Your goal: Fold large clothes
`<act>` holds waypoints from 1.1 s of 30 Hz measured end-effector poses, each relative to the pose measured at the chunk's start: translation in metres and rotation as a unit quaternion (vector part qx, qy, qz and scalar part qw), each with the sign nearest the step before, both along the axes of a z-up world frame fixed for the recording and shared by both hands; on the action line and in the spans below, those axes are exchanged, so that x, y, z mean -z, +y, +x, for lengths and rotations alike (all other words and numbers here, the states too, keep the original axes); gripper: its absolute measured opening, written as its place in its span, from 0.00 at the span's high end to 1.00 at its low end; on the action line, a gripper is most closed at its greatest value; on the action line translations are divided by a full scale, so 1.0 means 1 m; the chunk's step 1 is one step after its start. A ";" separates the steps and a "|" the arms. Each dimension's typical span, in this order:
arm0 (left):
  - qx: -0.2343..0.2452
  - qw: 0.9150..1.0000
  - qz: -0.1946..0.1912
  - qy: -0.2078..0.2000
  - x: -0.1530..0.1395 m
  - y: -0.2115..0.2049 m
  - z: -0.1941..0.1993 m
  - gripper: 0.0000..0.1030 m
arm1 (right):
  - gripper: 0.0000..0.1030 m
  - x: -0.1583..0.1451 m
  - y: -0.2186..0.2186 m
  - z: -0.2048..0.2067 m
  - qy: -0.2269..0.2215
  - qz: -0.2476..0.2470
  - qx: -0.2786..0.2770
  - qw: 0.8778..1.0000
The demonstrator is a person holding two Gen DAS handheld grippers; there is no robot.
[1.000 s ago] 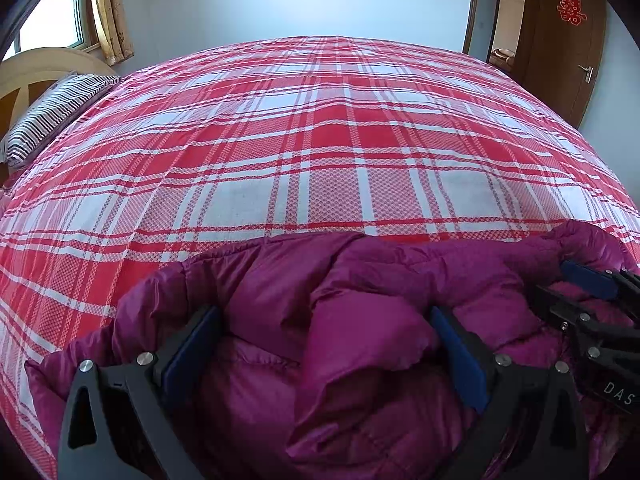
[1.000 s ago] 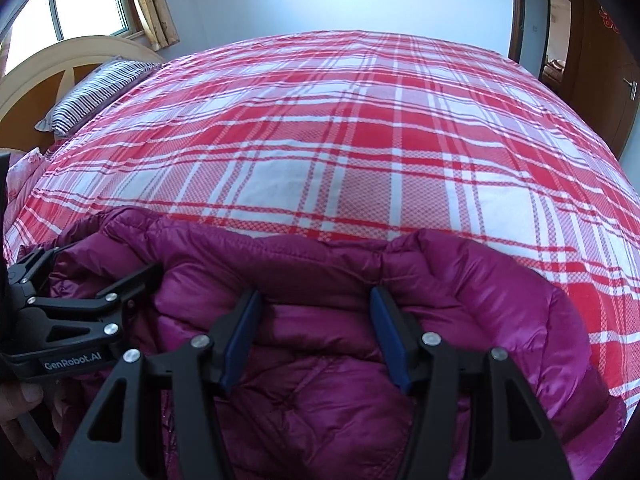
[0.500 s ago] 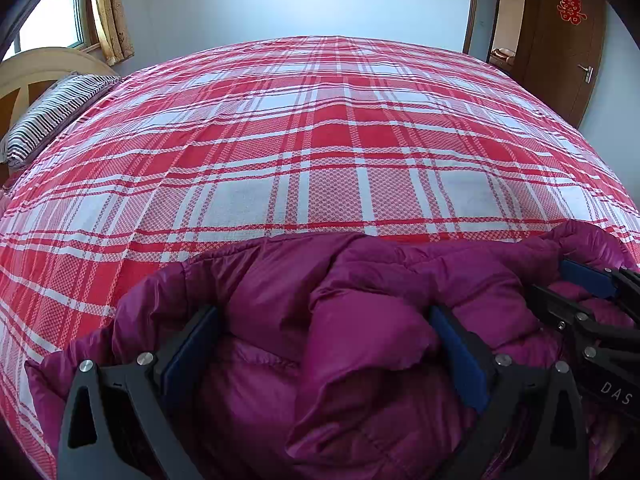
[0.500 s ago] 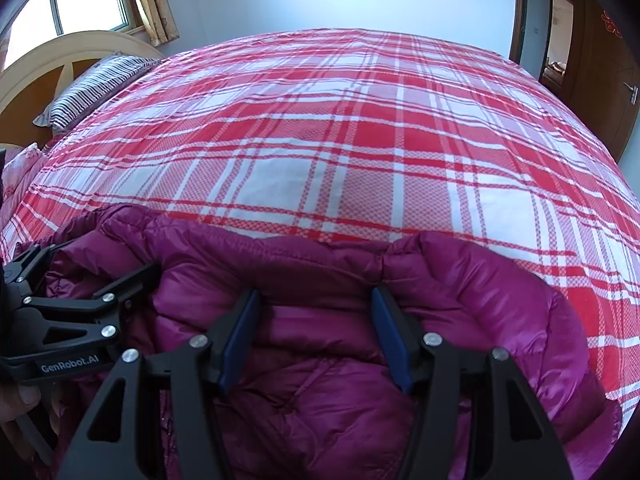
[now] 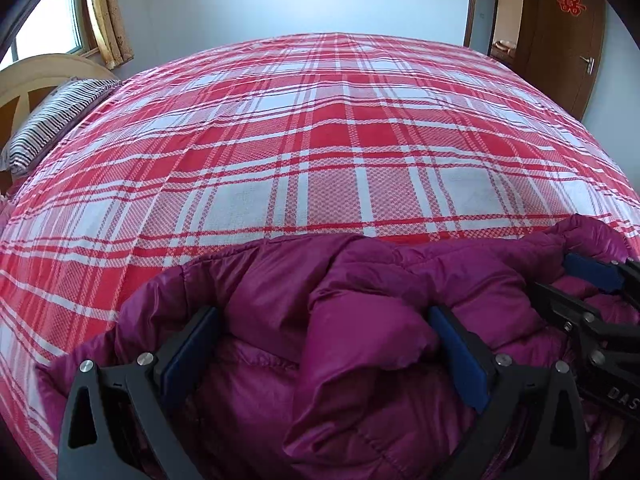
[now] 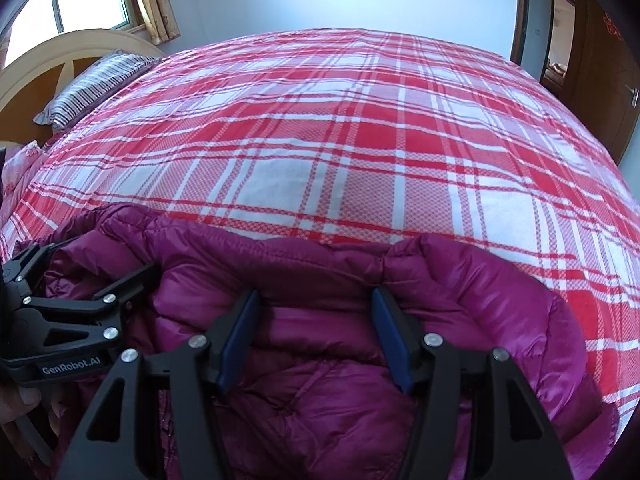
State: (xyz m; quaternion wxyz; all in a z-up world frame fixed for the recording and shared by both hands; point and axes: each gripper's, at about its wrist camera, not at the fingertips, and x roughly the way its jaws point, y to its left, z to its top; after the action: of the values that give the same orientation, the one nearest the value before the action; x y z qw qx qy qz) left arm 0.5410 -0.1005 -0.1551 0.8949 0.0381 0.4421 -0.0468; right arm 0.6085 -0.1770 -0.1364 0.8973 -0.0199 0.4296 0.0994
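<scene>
Left wrist view: one purple jacket (image 5: 360, 344) on one plaid bed (image 5: 320, 140), two tools spread apart over it.

Black angular frames with silver screws are seen on the left gripper (image 5: 326, 340) and right gripper (image 6: 316, 328). Blue pads (image 5: 460, 356) line the fingers. White "GenRobot.AI" lettering is printed.

Bright daylight from the window (image 6: 92, 4) (upper left); sharp, fisheye-bent edges, dark corners.

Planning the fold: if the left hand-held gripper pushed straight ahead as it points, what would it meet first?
Likely the puffy magenta quilted down jacket bunched between the left hand-held gripper's open fingers; beyond lies only the red-and-white plaid bedsheet.
</scene>
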 end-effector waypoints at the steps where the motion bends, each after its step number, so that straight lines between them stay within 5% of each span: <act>1: -0.001 1.000 -0.002 0.003 -0.007 0.003 -0.001 0.01 | 0.37 -0.004 -0.002 -0.002 -0.001 0.002 -0.010 1.000; 6: -0.001 0.995 -0.088 -0.053 -0.078 0.042 -0.054 0.01 | 0.24 -0.048 -0.039 -0.066 -0.058 0.009 0.005 0.998; 11: 0.016 0.993 -0.068 -0.098 -0.105 0.084 -0.170 0.01 | 0.21 -0.066 -0.077 -0.169 -0.041 0.026 0.002 0.999; 18: 0.052 0.996 -0.042 -0.052 -0.049 0.128 -0.350 0.01 | 0.17 -0.039 -0.101 -0.318 -0.016 0.031 0.017 0.999; 23: 0.051 0.997 -0.015 -0.047 -0.012 0.143 -0.440 0.01 | 0.17 -0.008 -0.112 -0.416 -0.014 0.023 0.060 0.998; 30: 0.053 0.998 -0.037 -0.001 0.021 0.149 -0.473 0.01 | 0.18 0.019 -0.111 -0.488 -0.001 0.018 0.085 0.996; 33: 0.064 0.998 -0.019 -0.006 0.024 0.136 -0.480 0.07 | 0.36 0.034 -0.107 -0.501 0.014 0.040 0.086 0.995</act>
State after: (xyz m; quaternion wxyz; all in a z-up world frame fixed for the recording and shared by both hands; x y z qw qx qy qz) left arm 0.0609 0.0356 -0.1792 0.8935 0.0494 0.4320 -0.1127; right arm 0.1076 -0.2843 -0.1705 0.8966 0.0547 0.4377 0.0389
